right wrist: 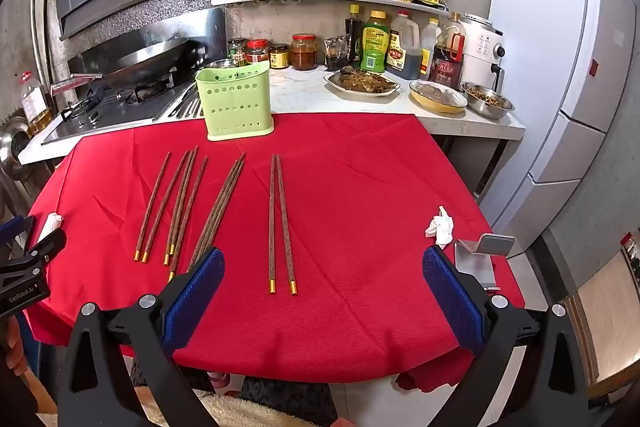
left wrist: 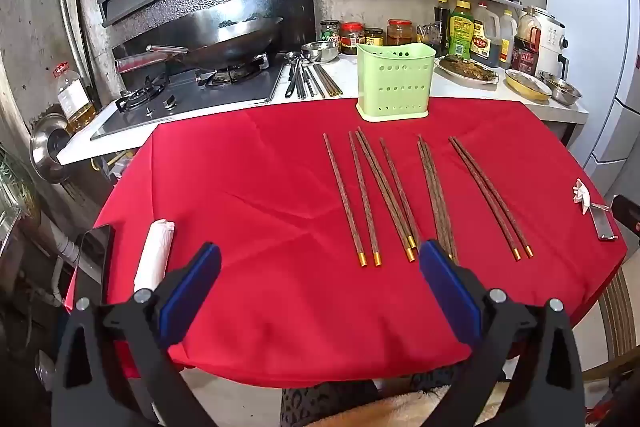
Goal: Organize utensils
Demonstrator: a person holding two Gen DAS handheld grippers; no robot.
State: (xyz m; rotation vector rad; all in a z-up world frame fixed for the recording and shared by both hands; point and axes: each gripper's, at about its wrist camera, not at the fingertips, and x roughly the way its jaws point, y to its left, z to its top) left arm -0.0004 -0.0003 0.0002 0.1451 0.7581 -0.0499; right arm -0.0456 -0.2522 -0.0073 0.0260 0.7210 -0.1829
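Note:
Several dark wooden chopsticks (left wrist: 394, 193) with gold tips lie in loose pairs on the red tablecloth (left wrist: 256, 187); they also show in the right wrist view (right wrist: 280, 223). A green perforated utensil holder (left wrist: 394, 81) stands upright and empty-looking at the table's far edge, also in the right wrist view (right wrist: 237, 105). My left gripper (left wrist: 320, 259) is open above the table's near edge, its right finger just over a chopstick bundle. My right gripper (right wrist: 323, 263) is open above the near edge, the rightmost pair between its fingers' line.
A rolled white cloth (left wrist: 154, 255) and a phone (left wrist: 94, 251) lie at the table's left. A crumpled tissue (right wrist: 440, 225) and a metal stand (right wrist: 480, 255) lie at the right. Behind are a stove with a wok (left wrist: 224, 43), metal utensils (left wrist: 310, 79), food dishes (right wrist: 362, 81) and bottles.

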